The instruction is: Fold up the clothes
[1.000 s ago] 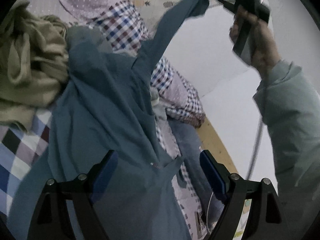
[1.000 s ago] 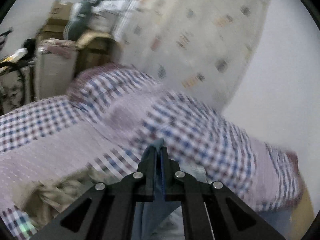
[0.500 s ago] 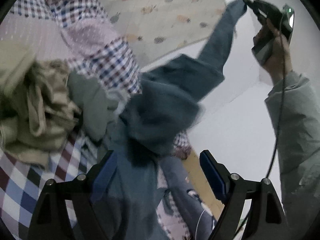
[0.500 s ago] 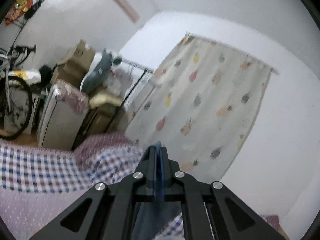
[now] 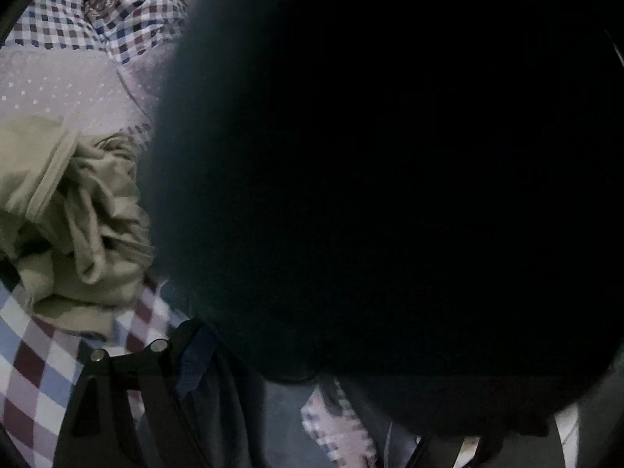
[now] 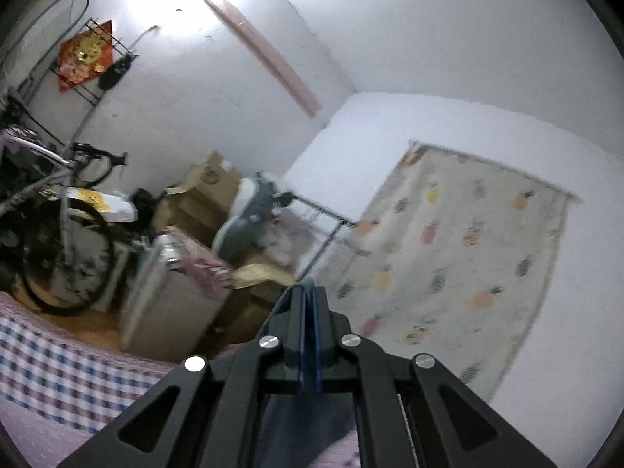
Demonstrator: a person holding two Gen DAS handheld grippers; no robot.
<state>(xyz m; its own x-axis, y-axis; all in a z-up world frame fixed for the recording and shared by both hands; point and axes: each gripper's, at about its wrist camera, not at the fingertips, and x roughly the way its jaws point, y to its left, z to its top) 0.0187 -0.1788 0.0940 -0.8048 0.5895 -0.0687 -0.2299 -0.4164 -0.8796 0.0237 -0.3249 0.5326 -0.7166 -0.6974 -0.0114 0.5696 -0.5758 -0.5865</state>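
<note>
A dark blue garment (image 5: 370, 195) hangs right against the lens in the left wrist view and blacks out most of it. My left gripper (image 5: 308, 323) shows only its left finger (image 5: 191, 358), set far out to the side with cloth draped past it; the right finger is hidden. In the right wrist view my right gripper (image 6: 309, 292) is held high and is shut on a corner of the blue garment (image 6: 308, 421), which hangs down below the jaws.
A crumpled beige garment (image 5: 78, 214) lies on the checked bedspread (image 5: 46, 358) to the left. Beyond the bed (image 6: 58, 374) stand a bicycle (image 6: 66, 241), stacked cardboard boxes (image 6: 206, 191), a white cabinet (image 6: 167, 300) and a fruit-print curtain (image 6: 460, 265).
The right gripper has lifted the blue garment higher, its view tilting up to the walls. The garment has swung up against the left camera and covers it.
</note>
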